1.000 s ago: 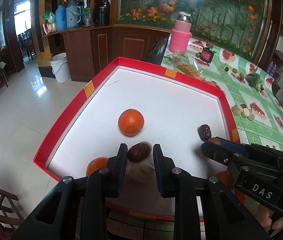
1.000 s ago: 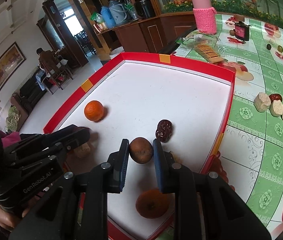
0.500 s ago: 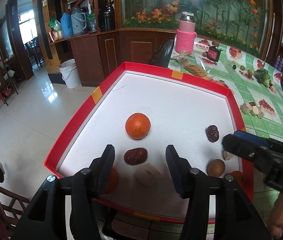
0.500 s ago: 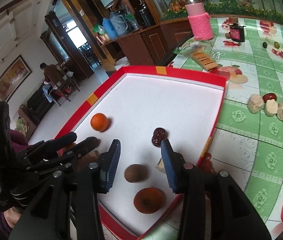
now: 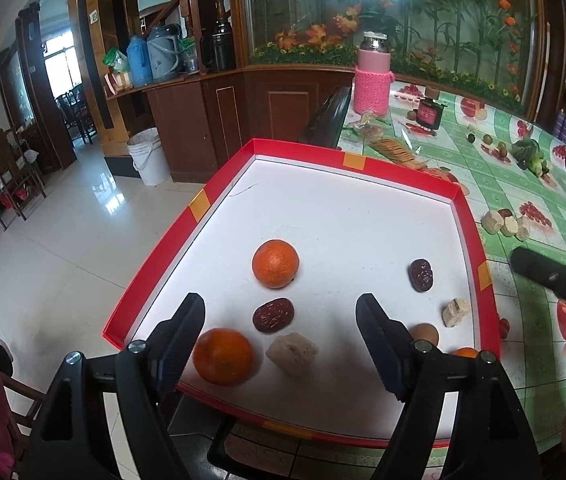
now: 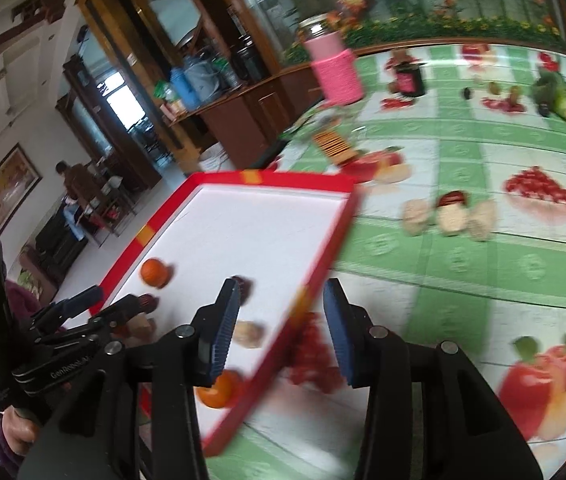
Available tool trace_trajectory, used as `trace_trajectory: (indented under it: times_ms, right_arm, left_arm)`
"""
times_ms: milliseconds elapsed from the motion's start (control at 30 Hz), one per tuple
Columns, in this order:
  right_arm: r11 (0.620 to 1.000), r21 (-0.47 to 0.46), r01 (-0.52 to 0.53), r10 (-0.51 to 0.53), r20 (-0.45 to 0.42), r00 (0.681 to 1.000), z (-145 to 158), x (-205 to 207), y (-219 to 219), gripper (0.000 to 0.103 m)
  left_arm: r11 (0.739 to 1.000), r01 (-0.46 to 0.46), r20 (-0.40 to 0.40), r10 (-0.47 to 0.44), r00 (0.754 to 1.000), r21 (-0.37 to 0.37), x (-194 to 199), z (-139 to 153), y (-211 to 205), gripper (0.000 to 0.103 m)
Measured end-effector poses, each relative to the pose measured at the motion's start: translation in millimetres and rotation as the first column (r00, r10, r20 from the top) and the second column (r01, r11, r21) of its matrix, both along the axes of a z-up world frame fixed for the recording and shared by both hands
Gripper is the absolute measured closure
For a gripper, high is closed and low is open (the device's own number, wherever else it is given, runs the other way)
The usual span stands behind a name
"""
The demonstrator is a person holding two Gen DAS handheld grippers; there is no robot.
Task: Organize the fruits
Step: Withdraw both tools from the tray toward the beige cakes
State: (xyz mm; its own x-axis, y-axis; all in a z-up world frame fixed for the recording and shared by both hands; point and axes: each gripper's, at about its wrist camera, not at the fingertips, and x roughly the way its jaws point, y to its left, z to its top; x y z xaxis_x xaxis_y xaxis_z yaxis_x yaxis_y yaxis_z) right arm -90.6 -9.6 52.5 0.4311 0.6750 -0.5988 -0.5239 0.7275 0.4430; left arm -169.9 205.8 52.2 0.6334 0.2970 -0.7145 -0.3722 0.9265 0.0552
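Both claws now gape empty: my left claw [image 5: 281,338] has released the wrinkled dark-red date [image 5: 273,315] just ahead, inside the red-rimmed white tray [image 5: 363,216]; my right claw [image 6: 281,334] swings away.

Right wrist view is motion-blurred. Our right gripper [image 6: 283,326] has its jaws spread wide and empty, straddling the red tray's [image 6: 315,240] right rim. We see an orange [image 6: 154,272] inside the tray, our left gripper [image 6: 111,306] at left, and a pink jar [image 6: 337,72] on the tablecloth [image 6: 463,280].
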Motion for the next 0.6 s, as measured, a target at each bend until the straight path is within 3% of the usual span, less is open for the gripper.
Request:
trace_trajectory:
  times_ms: [333,600]
  right_arm:
    - [0.991,-0.030,0.133,-0.134,-0.042,0.990,-9.1,22.7,-64.5,0.057]
    - [0.992,-0.094,0.088,-0.095,-0.076,0.993,-15.1,50.9,-54.7,0.057]
  left_arm:
    - [0.993,0.104,0.051,-0.107,0.993,0.050,23.0,30.2,-41.8,0.025]
    - [0.986,0.158,0.026,-0.160,0.987,0.041,33.2,26.1,-63.3,0.025]
